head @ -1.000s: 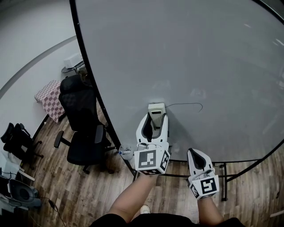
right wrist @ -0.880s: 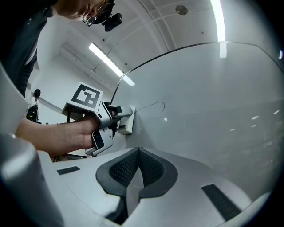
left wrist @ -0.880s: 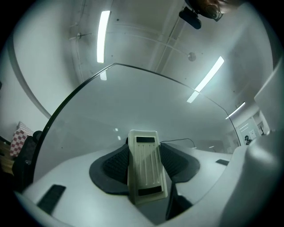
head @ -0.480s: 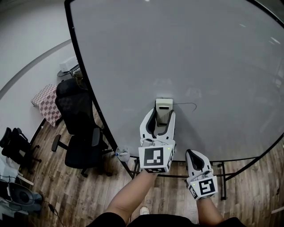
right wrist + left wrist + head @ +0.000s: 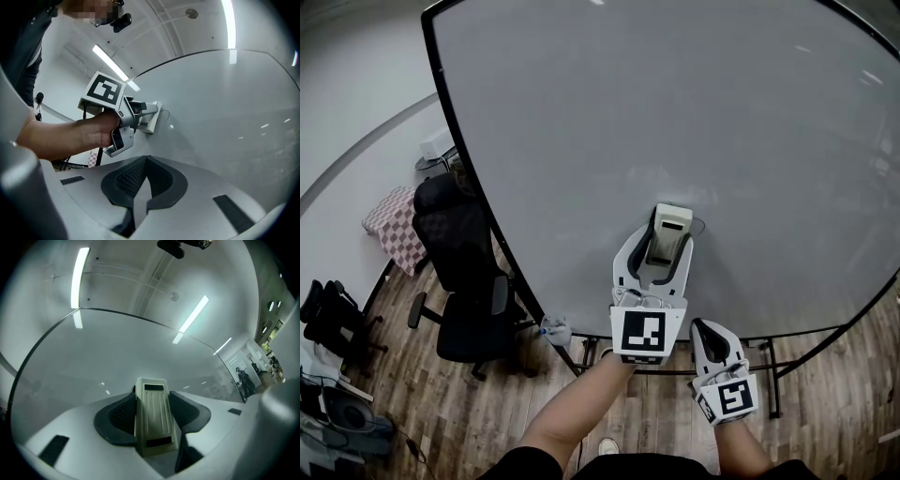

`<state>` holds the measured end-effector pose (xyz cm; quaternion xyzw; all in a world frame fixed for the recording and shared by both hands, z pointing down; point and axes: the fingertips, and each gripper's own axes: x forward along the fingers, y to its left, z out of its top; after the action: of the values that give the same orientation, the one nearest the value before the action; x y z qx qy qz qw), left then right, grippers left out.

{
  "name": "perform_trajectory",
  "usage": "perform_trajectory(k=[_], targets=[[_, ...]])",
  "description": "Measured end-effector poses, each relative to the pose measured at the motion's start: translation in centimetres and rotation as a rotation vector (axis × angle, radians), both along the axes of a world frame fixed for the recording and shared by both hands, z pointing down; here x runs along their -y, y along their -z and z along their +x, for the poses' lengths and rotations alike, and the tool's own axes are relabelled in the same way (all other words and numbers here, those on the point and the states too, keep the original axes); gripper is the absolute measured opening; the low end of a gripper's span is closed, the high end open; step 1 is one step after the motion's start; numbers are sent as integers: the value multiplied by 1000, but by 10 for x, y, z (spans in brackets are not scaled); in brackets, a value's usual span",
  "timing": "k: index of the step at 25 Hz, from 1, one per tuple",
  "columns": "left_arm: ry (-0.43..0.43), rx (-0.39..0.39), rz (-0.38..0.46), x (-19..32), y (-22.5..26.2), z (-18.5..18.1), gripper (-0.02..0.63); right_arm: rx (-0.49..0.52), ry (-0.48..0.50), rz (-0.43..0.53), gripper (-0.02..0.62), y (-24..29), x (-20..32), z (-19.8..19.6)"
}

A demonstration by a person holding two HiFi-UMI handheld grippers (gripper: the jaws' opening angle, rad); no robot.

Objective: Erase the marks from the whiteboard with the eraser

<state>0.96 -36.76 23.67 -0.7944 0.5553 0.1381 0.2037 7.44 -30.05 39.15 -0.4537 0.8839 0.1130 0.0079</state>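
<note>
The big whiteboard [image 5: 675, 112] fills most of the head view. My left gripper [image 5: 665, 246] is shut on the cream eraser [image 5: 671, 225], whose face is pressed flat on the board low down. A short stub of dark line [image 5: 700, 225] shows just right of the eraser. In the left gripper view the eraser [image 5: 153, 416] sits between the dark pads [image 5: 119, 416], against the whiteboard [image 5: 140, 348]. My right gripper [image 5: 711, 330] hangs below the board's lower edge, shut and holding nothing. The right gripper view shows its shut jaws [image 5: 144, 176], the left gripper [image 5: 125, 123] and the eraser [image 5: 152, 121].
A black office chair [image 5: 469, 281] stands left of the board beside a checkered seat [image 5: 389, 225]. The board's metal stand [image 5: 769, 370] is on the wooden floor [image 5: 450, 412] under my right gripper. A small bottle-like item [image 5: 555, 330] sits at the board's lower left corner.
My left gripper slid the eraser to the right along the thin dark line, and most of that line is gone. The right gripper barely moved.
</note>
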Motion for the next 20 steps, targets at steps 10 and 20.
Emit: perform_trajectory(k=[10,20], targets=[[5,300,-20,6,-11,36,242,17,-60,-6,20,0,-1,18],[14,644,4,3,-36,61,244,84,-109,-21,19,6,-12,33]])
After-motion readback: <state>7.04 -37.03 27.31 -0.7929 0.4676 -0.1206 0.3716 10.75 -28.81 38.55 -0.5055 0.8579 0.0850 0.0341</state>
